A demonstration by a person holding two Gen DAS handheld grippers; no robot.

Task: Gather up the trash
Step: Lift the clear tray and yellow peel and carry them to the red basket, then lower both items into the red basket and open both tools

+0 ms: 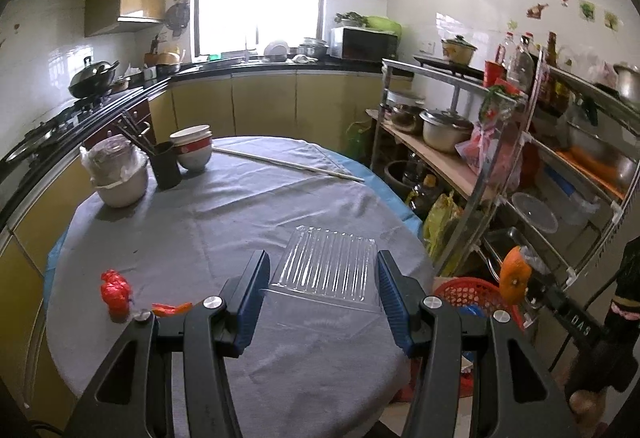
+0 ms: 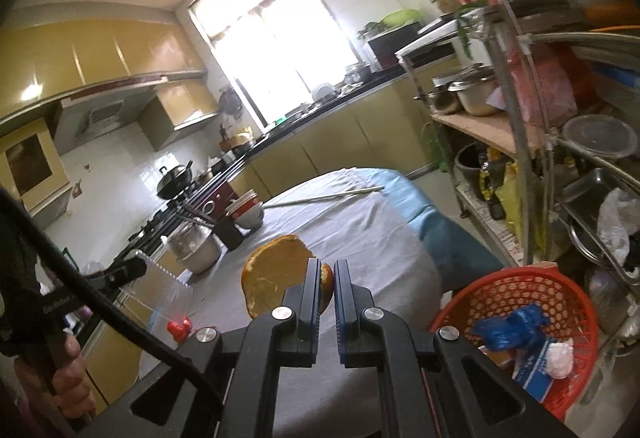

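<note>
your left gripper [image 1: 322,290] points down at a slant over the table, jaws about half apart, blue pads [image 1: 252,298] clamped on the two sides of a clear plastic tray [image 1: 328,270], which hangs tilted between them. your right gripper [image 2: 327,280] points forward and slightly down, rolled a little, jaws pinched nearly together on the edge of an orange peel [image 2: 276,274]. your left hand [image 2: 64,378] wraps its handle, fingers curled around it.
</note>
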